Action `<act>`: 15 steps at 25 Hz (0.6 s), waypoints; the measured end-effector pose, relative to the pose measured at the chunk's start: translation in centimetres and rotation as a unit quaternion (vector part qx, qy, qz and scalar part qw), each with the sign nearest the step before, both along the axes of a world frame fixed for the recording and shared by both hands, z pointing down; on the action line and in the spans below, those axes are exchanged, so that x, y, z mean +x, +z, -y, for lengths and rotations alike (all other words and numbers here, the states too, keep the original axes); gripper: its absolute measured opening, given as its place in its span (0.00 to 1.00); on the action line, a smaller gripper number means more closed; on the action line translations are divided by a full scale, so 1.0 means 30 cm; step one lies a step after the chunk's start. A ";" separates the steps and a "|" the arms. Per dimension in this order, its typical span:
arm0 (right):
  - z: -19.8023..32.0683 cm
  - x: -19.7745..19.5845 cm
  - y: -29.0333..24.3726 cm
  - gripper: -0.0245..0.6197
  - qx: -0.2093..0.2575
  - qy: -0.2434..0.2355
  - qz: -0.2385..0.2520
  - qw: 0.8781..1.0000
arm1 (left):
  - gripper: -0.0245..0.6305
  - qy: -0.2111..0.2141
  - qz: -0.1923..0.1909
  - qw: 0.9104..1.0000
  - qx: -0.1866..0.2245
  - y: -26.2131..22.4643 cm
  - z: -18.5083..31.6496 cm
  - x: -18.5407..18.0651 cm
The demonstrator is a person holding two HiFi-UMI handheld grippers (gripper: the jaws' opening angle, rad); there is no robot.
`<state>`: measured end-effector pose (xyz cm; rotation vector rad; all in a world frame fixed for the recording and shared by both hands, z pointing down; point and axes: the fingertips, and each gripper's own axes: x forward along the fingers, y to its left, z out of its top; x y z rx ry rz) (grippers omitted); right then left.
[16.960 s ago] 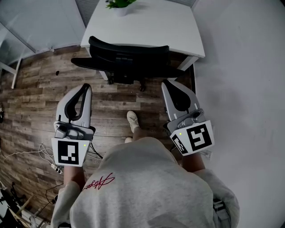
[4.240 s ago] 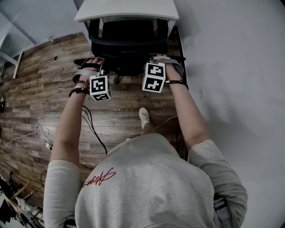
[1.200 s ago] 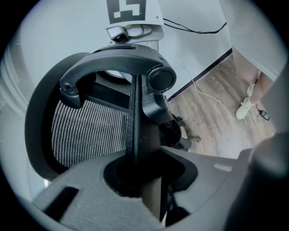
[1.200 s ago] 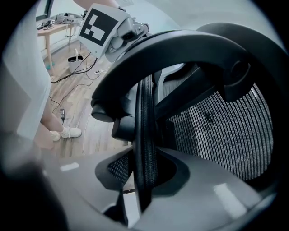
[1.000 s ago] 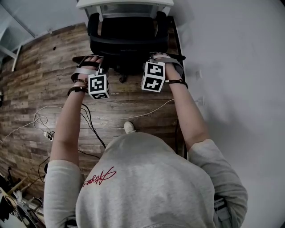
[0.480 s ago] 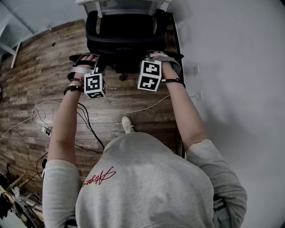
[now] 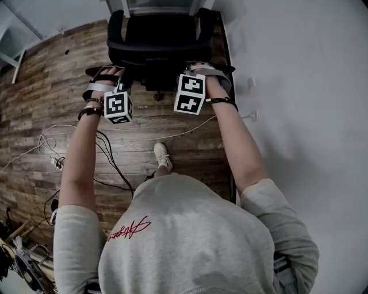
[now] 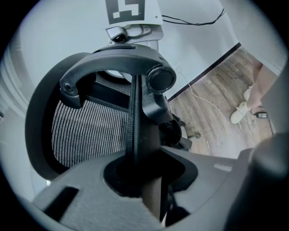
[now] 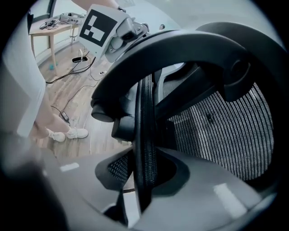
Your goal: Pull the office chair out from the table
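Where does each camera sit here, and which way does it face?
Head view: on the person's head, facing steeply down at the office chair and wooden floor; shows torso, forearms, left gripper, right gripper.
Left gripper view: rides the left gripper, facing the chair's mesh back from one side edge, which its jaws clamp; right gripper's marker cube above.
Right gripper view: rides the right gripper, facing the mesh from the opposite edge, clamped likewise; left gripper's marker cube above.
Shared: both gripper views show the person's shoes.
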<state>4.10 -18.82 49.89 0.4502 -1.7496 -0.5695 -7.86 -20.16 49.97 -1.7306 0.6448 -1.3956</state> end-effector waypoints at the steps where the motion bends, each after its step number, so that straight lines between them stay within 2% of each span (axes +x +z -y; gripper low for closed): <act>1: -0.014 0.000 0.001 0.19 0.001 0.000 0.000 1.000 | 0.18 0.001 0.001 1.000 0.001 0.002 -0.013 0.000; 15: -0.183 -0.011 -0.008 0.19 0.006 0.000 -0.002 1.000 | 0.18 0.002 -0.002 1.000 0.000 -0.002 -0.181 -0.011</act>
